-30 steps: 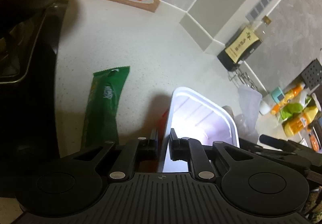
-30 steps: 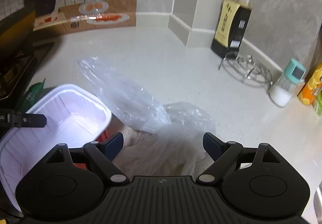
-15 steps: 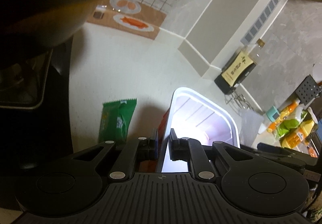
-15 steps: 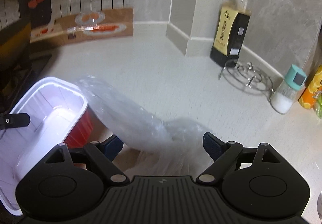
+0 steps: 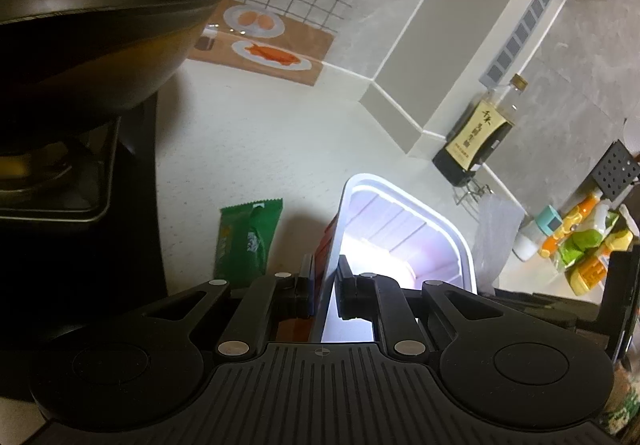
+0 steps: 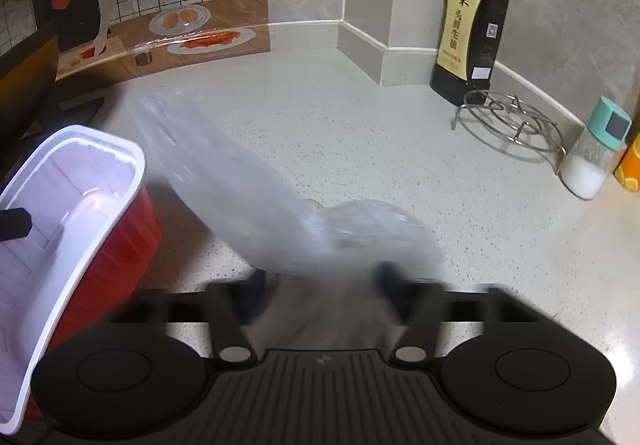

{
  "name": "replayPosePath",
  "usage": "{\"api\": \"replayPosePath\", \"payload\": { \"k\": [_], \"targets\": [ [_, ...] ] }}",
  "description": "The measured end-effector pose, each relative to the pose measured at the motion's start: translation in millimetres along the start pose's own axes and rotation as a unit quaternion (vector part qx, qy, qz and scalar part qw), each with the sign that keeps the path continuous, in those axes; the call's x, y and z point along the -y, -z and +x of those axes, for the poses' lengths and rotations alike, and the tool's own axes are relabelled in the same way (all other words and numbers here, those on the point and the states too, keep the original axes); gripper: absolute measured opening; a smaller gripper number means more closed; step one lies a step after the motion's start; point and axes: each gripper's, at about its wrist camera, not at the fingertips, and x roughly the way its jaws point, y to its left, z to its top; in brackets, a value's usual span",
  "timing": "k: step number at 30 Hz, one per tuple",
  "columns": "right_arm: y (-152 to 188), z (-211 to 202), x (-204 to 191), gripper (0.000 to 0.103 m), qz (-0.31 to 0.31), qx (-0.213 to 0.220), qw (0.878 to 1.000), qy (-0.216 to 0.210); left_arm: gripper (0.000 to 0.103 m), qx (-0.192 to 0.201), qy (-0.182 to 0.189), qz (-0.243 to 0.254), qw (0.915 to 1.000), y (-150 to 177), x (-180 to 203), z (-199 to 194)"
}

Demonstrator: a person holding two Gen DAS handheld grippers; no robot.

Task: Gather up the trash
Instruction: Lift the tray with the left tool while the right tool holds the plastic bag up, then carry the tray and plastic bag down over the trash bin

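- Two grippers are in use. The left gripper (image 5: 324, 291) has its fingers narrowed onto the side wall and rim of the red-and-white tub (image 5: 404, 233), one pad outside, one inside. The tub hangs tilted off the countertop (image 5: 248, 149).
- A green wrapper (image 5: 246, 241) lies flat on the countertop, just left of the tub, not yet collected.
- The right gripper (image 6: 326, 285) has just been closing; its fingers are blurred, with the clear plastic bag (image 6: 248, 201) bunched between them. Firm pad contact cannot be confirmed.
- Risk, judged: the tub is held by one thin wall only; a sharp tilt could let it pivot or slip out.
- Risk, judged: the bag is slick and loose; a partial pinch may catch only a fold, and the film may slide free on lifting.
- Risk, judged: the bag's trailing end lies near the tub and may snag on its rim.
- Surface: pale speckled countertop, with a dark wok (image 5: 96, 25) on a hob at far left.
- Room: tiled wall, grey corner column, soy sauce bottle (image 6: 472, 33), wire trivet (image 6: 508, 121) and salt shaker (image 6: 596, 153) at right.
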Motion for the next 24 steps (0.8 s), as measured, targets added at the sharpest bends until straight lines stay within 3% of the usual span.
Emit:
{"api": "replayPosePath", "payload": {
  "k": [1, 4, 15, 24],
  "targets": [
    [-1.1, -1.9, 0.9, 0.026, 0.001, 0.002, 1.000, -0.003, 0.013, 0.001, -0.001, 0.002, 1.0000, 0.4, 0.5, -2.4],
    [-4.2, -14.9, 5.4, 0.022, 0.015, 0.011, 1.000, -0.019, 0.013, 0.006, -0.005, 0.006, 1.0000, 0.7, 1.4, -10.4],
    [-5.3, -89.2, 25.0, 0.021, 0.070, 0.075, 0.990, -0.094, 0.013, 0.027, -0.012, 0.020, 0.9994, 0.8, 13.0, -32.2],
    [36.0, -132.3, 41.6, 0.021, 0.097, 0.082, 0.983, -0.133, 0.013, -0.001, 0.004, 0.054, 0.9985, 23.0, 50.0, -40.9]
  ]
}}
